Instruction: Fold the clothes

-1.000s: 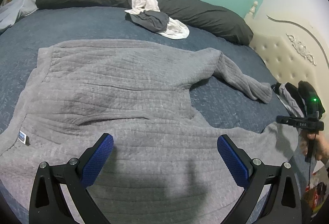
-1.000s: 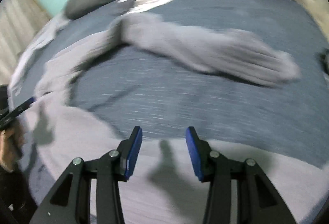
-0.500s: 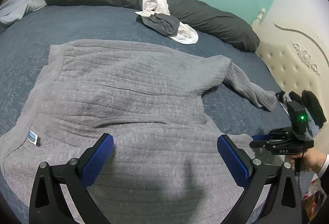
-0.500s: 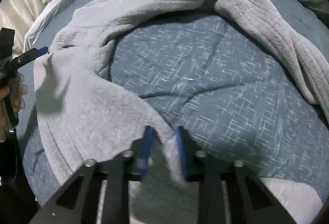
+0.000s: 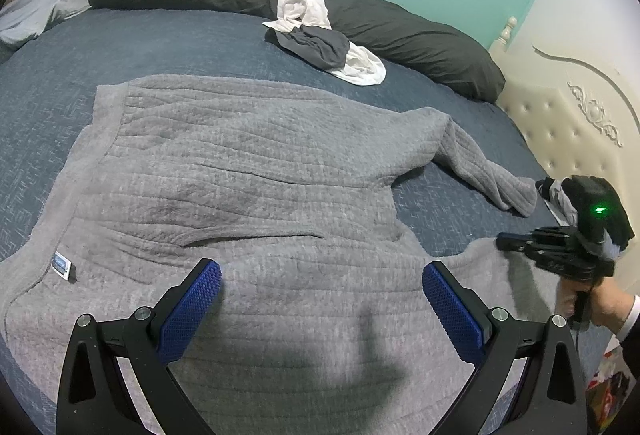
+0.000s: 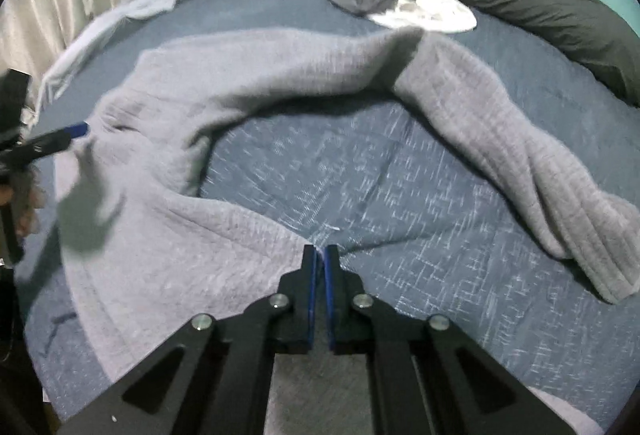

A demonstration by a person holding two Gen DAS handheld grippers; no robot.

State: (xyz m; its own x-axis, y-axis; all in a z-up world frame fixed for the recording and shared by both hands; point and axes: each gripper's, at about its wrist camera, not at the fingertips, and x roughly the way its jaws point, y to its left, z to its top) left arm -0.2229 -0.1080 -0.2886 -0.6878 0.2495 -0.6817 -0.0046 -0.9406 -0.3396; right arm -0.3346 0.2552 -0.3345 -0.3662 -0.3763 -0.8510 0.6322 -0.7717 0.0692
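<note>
My right gripper (image 6: 319, 255) has just been closing and its jaws now pinch the sweater's (image 5: 248, 195) edge. The sweater lies spread flat on the bed (image 5: 168, 39). My left gripper (image 5: 320, 299) hovers above it, jaws wide, holding nothing.

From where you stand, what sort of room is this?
Most likely a bedroom. A wide bed with a dark blue cover fills the view, a long dark pillow lies along its far edge, and a tufted cream headboard stands on the right.
</note>
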